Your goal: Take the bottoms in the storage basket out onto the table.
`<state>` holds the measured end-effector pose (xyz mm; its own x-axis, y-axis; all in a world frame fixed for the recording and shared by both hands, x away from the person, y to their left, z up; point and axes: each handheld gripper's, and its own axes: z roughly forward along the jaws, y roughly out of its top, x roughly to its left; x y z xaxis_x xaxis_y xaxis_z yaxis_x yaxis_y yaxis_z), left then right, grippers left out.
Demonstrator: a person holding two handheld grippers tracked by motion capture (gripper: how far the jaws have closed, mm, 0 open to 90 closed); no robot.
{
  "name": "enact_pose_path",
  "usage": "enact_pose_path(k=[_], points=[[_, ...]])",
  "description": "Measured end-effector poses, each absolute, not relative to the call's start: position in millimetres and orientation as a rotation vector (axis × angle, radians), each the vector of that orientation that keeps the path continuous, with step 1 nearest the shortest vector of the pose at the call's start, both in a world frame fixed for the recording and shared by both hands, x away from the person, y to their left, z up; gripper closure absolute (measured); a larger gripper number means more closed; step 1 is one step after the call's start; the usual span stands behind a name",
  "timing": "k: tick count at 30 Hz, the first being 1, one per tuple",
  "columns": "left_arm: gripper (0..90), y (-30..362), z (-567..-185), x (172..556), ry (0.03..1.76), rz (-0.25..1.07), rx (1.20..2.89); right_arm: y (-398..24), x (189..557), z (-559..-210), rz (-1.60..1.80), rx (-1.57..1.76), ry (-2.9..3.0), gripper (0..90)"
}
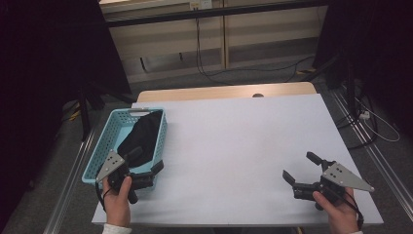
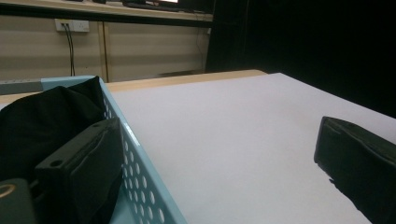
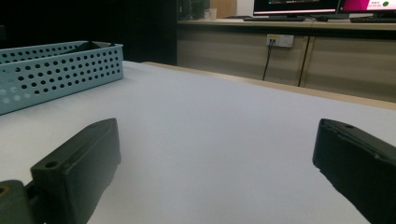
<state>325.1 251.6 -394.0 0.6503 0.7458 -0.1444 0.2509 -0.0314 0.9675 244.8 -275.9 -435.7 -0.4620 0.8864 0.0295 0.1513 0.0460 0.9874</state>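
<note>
Your left gripper (image 1: 146, 171) straddles the near wall of the blue basket (image 1: 95, 161), jaws wide and empty, poised to take the black cloth (image 1: 141, 134) lying inside, while your right gripper (image 1: 298, 171) waits wide-open and empty over the bare white worktop (image 1: 234, 146).

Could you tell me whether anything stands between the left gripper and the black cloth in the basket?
Only the basket's own wall. The left gripper is open and straddles the near right wall of the blue basket, one jaw inside beside the black cloth, the other outside over the table.
</note>
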Motion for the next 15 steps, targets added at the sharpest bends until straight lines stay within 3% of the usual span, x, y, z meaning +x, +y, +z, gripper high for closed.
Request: enact_pose_path(k=[15], points=[[1.9, 254, -369, 337, 0.834, 0.487, 1.574, -278, 244, -436, 1.473, 1.051, 1.689, 0.4]])
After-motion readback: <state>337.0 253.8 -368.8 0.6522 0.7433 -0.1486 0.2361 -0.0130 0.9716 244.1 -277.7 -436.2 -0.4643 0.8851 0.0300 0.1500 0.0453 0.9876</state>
